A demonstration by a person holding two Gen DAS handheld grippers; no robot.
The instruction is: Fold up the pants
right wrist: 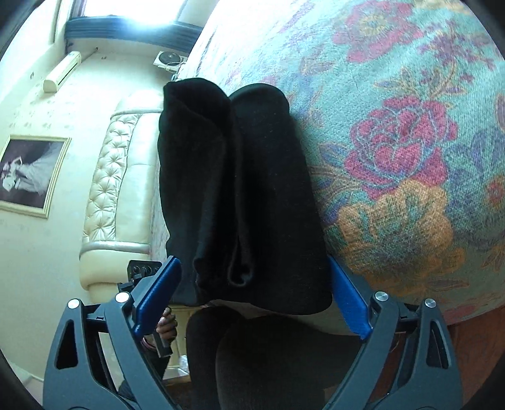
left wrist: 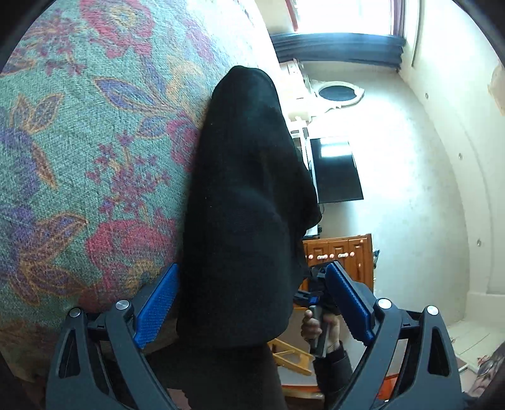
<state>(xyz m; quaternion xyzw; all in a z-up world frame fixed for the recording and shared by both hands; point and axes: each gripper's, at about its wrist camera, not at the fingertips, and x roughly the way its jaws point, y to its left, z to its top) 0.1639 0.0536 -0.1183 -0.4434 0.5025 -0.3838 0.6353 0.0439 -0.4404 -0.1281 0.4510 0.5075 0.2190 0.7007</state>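
The black pants [left wrist: 249,202] lie folded into a thick bundle on the floral bedspread [left wrist: 79,142]. In the right wrist view the pants [right wrist: 240,195] show several stacked folds at the near edge. My left gripper [left wrist: 252,302] is open, its blue pads [left wrist: 157,302] spread either side of the bundle's near end. My right gripper [right wrist: 252,296] is open too, with blue pads [right wrist: 156,299] flanking the bundle's near end. The right gripper also shows in the left wrist view [left wrist: 318,293], held by a hand.
The floral bedspread [right wrist: 394,157] covers the bed. A padded cream headboard [right wrist: 116,176] and framed picture [right wrist: 28,173] stand left in the right wrist view. A wooden cabinet [left wrist: 341,255], dark TV screen [left wrist: 337,170] and window [left wrist: 344,15] show in the left wrist view.
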